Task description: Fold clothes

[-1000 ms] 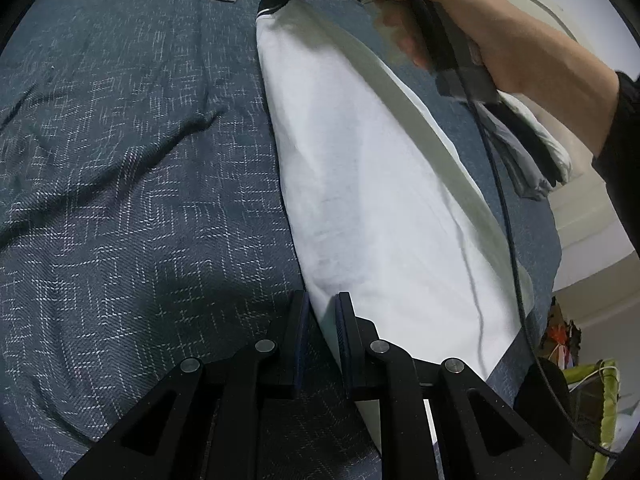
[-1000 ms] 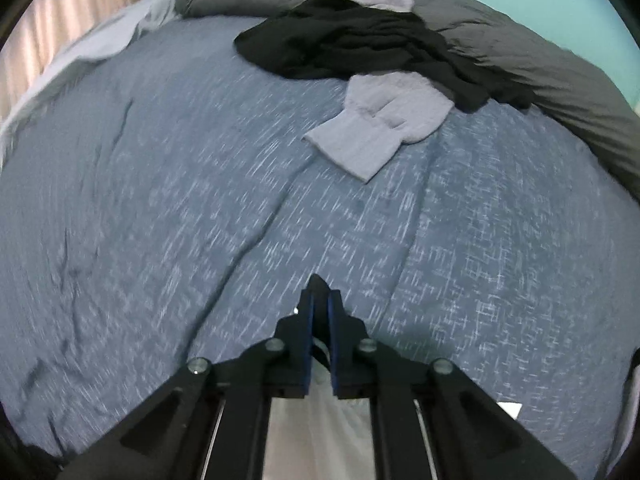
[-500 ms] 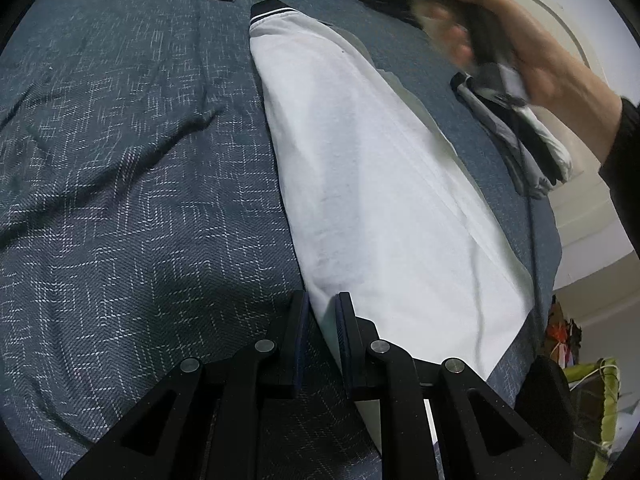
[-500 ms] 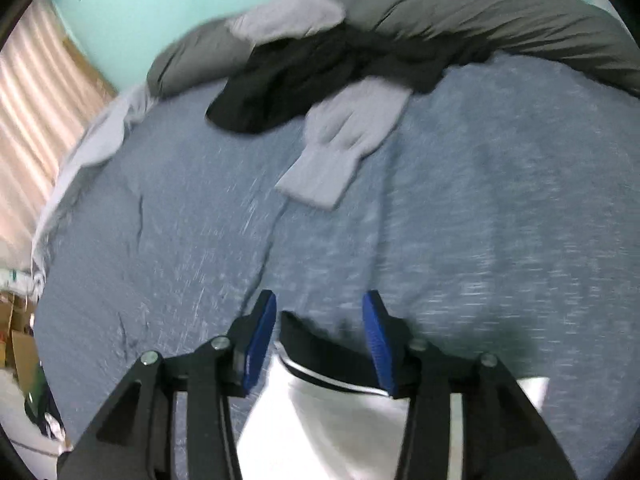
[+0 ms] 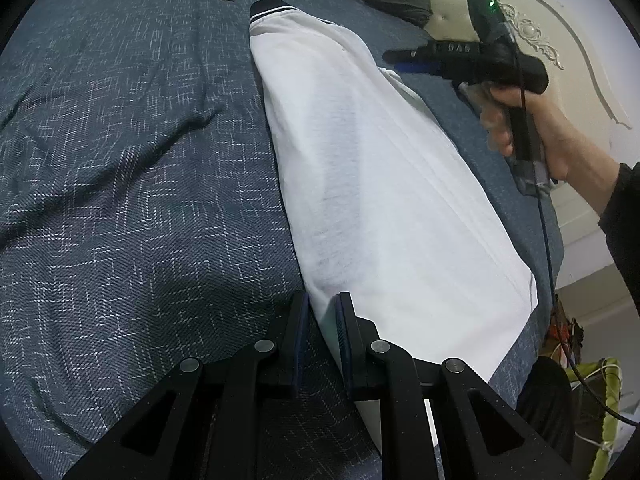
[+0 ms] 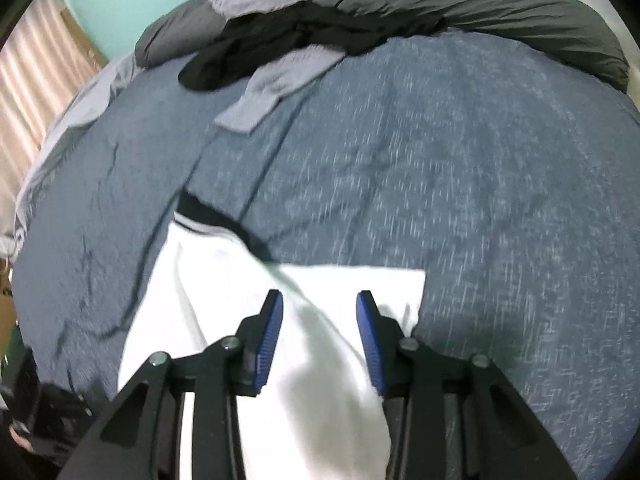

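A white shirt (image 5: 384, 184) with a black, white-striped collar lies folded lengthwise on the blue bedspread (image 5: 132, 184). My left gripper (image 5: 322, 306) is shut on the shirt's near fold edge. The right gripper (image 5: 408, 62), held in a hand at the right of the left wrist view, hangs above the shirt's far side. In the right wrist view the right gripper (image 6: 319, 306) hovers over the white shirt (image 6: 224, 280) with its blue pads (image 6: 272, 328) apart; the jaws are closing and nothing is pinched between them.
A grey garment (image 6: 280, 80) and a black pile of clothes (image 6: 288, 44) lie at the far side of the bed, against a dark grey duvet (image 6: 480, 4). A cable (image 5: 548, 240) hangs from the right hand. The bed's right edge (image 5: 556, 232) is close.
The right gripper let go of the shirt's collar end, opened, and swung away to the right over the shirt. The collar end now lies flat. The left gripper kept its hold.
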The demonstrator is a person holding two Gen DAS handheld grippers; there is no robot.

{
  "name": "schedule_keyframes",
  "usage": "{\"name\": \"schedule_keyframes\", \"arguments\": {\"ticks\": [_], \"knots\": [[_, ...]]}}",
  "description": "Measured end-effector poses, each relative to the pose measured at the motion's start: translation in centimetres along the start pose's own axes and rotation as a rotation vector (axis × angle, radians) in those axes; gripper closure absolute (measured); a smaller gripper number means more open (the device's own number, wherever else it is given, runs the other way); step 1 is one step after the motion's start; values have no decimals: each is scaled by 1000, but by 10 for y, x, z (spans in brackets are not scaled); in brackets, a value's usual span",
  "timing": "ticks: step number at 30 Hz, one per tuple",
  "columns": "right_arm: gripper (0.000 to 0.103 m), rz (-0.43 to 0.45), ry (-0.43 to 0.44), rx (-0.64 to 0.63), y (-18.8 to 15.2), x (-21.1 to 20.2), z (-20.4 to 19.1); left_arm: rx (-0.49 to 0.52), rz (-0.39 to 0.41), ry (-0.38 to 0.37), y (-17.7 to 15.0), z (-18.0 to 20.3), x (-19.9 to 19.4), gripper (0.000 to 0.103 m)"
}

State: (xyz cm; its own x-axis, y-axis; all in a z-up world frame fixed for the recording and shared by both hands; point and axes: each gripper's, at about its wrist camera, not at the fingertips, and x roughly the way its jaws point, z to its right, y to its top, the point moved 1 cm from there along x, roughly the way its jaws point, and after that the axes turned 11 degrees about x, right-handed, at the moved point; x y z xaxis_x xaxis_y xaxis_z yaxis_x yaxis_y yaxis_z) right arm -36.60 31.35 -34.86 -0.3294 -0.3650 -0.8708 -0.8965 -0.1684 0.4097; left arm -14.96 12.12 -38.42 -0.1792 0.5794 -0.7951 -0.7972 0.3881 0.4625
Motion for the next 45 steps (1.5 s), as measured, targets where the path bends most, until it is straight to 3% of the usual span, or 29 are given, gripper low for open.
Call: {"name": "schedule_keyframes", "arguments": {"ticks": [4, 5, 9, 11, 18, 22, 25, 26, 31, 33, 35, 41, 45], "knots": [[70, -19, -20, -16, -8, 7, 6, -2, 0, -3, -8, 0, -6, 88], [80, -25, -26, -23, -9, 9, 6, -3, 0, -4, -9, -1, -7, 88], [98, -36, -39, -45, -15, 14, 7, -3, 0, -6, -17, -1, -14, 88], [101, -23, -35, -44, -16, 12, 7, -3, 0, -6, -20, -2, -16, 88], [102, 35, -75, 27, -11, 2, 23, -2, 1, -5, -34, -1, -28, 88], [102, 33, -112, 40, -12, 6, 25, -1, 0, -5, -55, 34, -13, 88], [102, 36, -102, 75, -13, 11, 28, -2, -1, -5, 45, -6, 56, 88], [102, 38, -95, 88, -13, 13, 29, -2, -2, -4, 56, 20, 83, 88], [99, 78, -64, 160, -17, 1, 40, -3, -2, -6, 64, 24, 94, 88], [82, 96, -38, 202, -21, -9, 50, -3, -2, -6, 67, 23, 96, 88], [72, 103, -4, 220, -29, -19, 58, -1, -2, -3, 70, 23, 99, 88], [74, 62, 51, 220, -60, -31, 68, 0, -1, 3, 79, 22, 106, 88], [97, 26, 36, 208, -72, -24, 65, 1, -2, 10, 67, 32, 85, 88]]}}
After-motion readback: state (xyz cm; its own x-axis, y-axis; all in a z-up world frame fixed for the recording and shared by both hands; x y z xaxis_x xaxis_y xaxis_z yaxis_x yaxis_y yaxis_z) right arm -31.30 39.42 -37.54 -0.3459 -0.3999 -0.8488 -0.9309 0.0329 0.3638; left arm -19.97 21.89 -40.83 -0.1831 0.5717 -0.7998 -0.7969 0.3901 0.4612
